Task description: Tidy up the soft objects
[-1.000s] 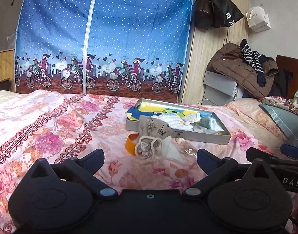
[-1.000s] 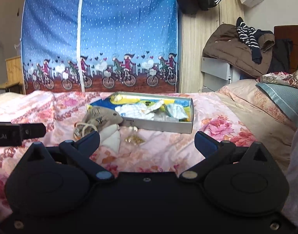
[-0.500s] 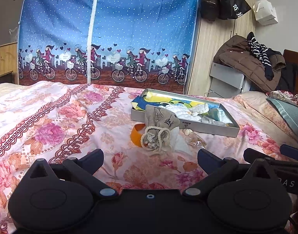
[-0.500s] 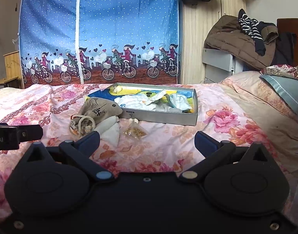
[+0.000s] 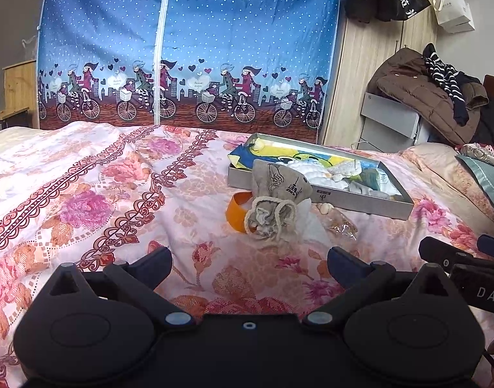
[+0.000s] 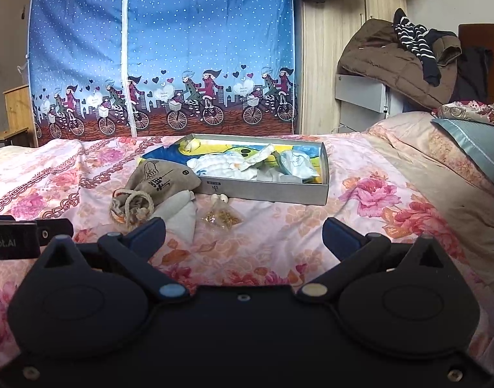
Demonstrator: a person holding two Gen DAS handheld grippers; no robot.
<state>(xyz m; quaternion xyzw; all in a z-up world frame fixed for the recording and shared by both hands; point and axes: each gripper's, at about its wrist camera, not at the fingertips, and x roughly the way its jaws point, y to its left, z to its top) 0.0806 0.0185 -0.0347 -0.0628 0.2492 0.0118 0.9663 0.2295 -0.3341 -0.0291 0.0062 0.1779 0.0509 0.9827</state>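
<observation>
Left view: my left tongs hang spread and empty over the floral bed. The burlap drawstring pouch lies with its gathered mouth toward me, base against the grey cardboard box.

Right view: my right tongs gape empty. The pouch lies left of the box, long axis slanting, mouth lower-left; a blue fabric wardrobe stands behind.

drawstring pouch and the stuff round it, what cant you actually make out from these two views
- Drawstring pouch: contents hidden by its own cloth, both views; printed characters too small to read.
- Orange band: left wrist view shows part only, the pouch covers the rest; unseen in the right wrist view.
- Clear packet: small gold bits inside, too small to identify.
- Grey box: its floor is hidden under the cloths.
- Other gripper: cut off by each frame's edge.
</observation>
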